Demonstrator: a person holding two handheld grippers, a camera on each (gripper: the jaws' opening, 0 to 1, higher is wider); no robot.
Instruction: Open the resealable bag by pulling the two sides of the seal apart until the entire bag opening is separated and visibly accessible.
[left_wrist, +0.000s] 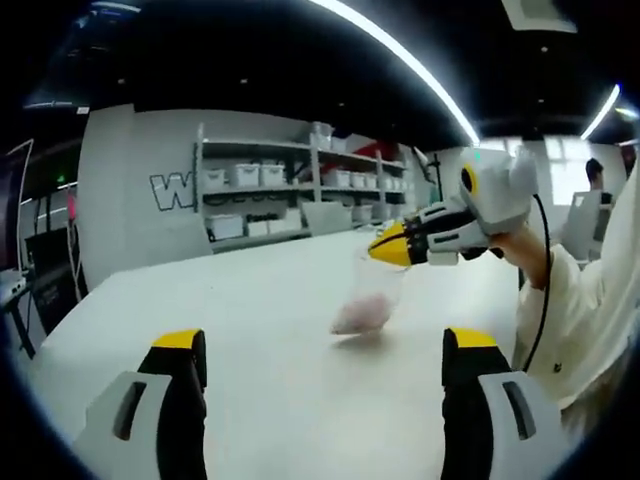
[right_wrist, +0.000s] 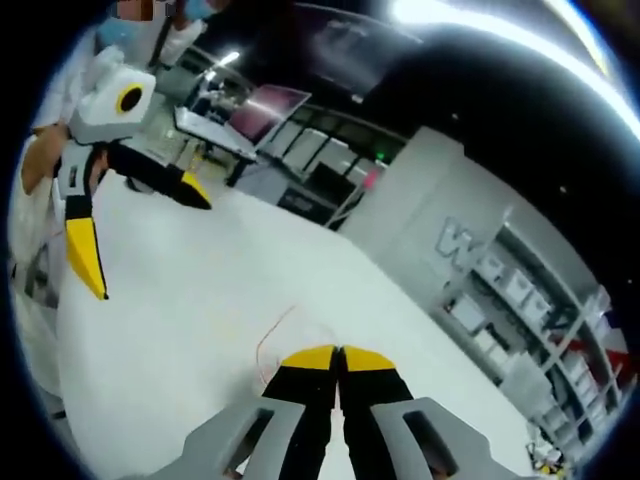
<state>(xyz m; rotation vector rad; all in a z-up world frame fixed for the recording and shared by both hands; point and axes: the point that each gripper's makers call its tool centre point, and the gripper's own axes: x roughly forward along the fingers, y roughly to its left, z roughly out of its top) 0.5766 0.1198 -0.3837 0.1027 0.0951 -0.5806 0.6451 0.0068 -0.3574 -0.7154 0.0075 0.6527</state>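
Left gripper view: left gripper (left_wrist: 325, 350) jaws spread wide, empty, low over the table (left_wrist: 250, 300).
Bag (left_wrist: 368, 295): clear, hanging off the right gripper (left_wrist: 385, 245), bottom resting mid-table, pinkish contents inside.
Right gripper view: jaws closed together on the bag's top edge (right_wrist: 285, 335).
Handling: likely light, limp, slick film; take the free seal lip opposite the held side.

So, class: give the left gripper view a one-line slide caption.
Right gripper holds the clear resealable bag by its top above the white table.
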